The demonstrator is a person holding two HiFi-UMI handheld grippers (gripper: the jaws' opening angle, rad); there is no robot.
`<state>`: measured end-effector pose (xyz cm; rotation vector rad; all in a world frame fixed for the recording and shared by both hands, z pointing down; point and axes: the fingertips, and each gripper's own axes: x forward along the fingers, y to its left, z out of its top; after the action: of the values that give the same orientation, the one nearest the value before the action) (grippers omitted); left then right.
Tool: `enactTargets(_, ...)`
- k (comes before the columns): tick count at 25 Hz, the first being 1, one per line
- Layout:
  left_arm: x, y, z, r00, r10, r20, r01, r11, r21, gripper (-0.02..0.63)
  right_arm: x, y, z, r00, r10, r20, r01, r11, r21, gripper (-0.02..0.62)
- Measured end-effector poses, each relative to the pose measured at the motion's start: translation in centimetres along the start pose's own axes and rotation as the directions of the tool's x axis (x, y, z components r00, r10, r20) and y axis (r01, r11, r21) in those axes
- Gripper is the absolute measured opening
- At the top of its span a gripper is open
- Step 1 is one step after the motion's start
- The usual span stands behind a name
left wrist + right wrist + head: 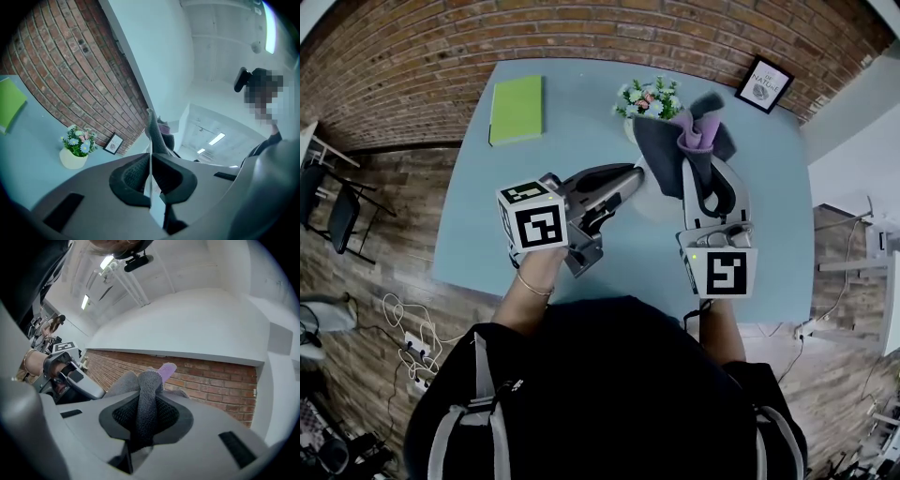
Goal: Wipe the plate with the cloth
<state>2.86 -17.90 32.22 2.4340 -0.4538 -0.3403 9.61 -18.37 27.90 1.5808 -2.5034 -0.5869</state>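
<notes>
Open table (469, 216) leftward; flower pot (649, 101) (far edge) obstructs.

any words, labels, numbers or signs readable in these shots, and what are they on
"NATURE": on the framed picture; the small word above it is too small to read.
Left marker cube and right marker cube: square black-and-white patterns only, no words.
Green book: no print shows.

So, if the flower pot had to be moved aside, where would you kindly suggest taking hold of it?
Probably the white pot itself, below the flowers, with the jaws across its rounded body. It stands upright and the blooms spread over its top, so I'd come in level from the open table side, away from the framed picture.
</notes>
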Motion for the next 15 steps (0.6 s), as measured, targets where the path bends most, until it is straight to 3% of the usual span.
enactTargets(15, -1.0, 0.5, 0.9, 0.999, 0.022, 0.039, -0.022, 1.0, -0.004, 0.02, -1.1, -3.8, -2.1, 0.992, -0.122, -0.039, 0.123, 0.992, 0.028, 0.06)
